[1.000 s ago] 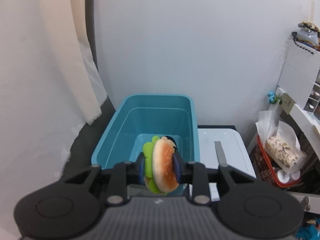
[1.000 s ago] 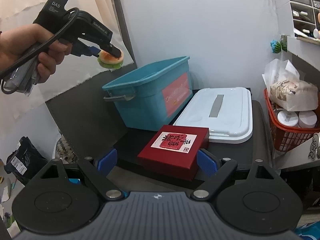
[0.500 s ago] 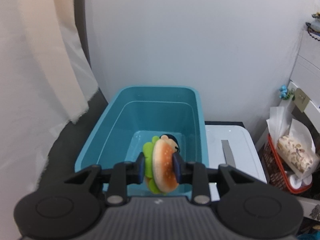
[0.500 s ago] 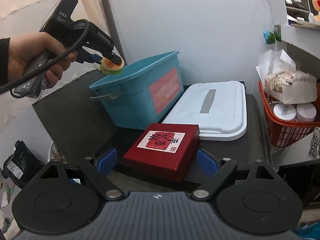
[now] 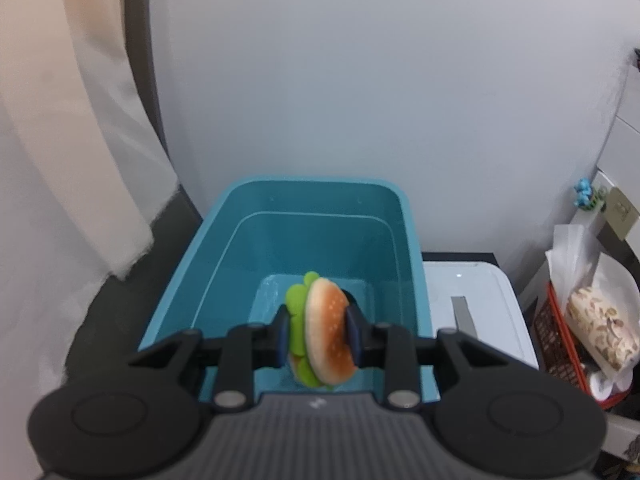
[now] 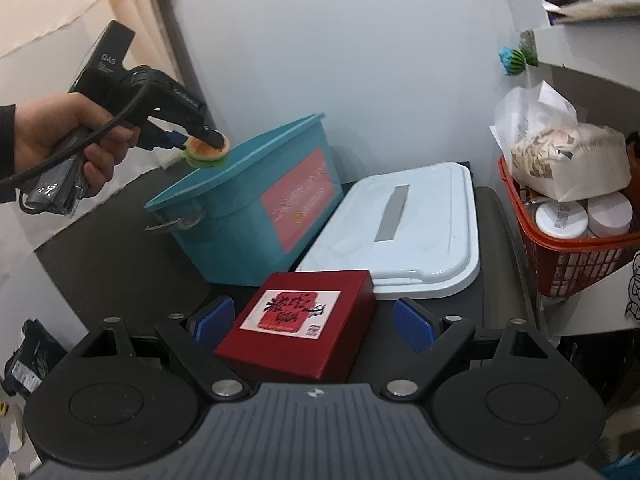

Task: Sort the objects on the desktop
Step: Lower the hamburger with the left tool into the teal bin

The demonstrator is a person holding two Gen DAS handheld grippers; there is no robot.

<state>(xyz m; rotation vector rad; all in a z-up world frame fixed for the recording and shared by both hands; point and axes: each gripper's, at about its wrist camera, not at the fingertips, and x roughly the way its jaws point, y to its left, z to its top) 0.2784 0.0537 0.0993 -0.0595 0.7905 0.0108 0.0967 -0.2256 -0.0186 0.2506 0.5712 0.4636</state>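
My left gripper (image 5: 320, 334) is shut on a toy hamburger (image 5: 326, 336) with a green lettuce layer, held on edge over the open teal bin (image 5: 224, 256). A small dark object lies in the bin behind the burger, mostly hidden. From the right wrist view, the left gripper (image 6: 208, 142) hangs with the hamburger (image 6: 206, 154) just above the teal bin's (image 6: 240, 204) near rim, with a hand (image 6: 52, 140) on its grip. My right gripper (image 6: 310, 320) stands open, its blue pads (image 6: 414, 322) either side of a red box (image 6: 296, 332) without touching it.
The bin's white lid (image 6: 404, 232) lies flat to the right of the bin on the black desk (image 6: 492, 280). A red basket (image 6: 568, 256) with jars and a bagged snack stands at the far right. A white wall rises behind, a curtain (image 5: 68, 120) to the left.
The left gripper has carried the hamburger forward and down, closer over the bin. The right gripper has moved in nearer the red box, which now sits between its pads.
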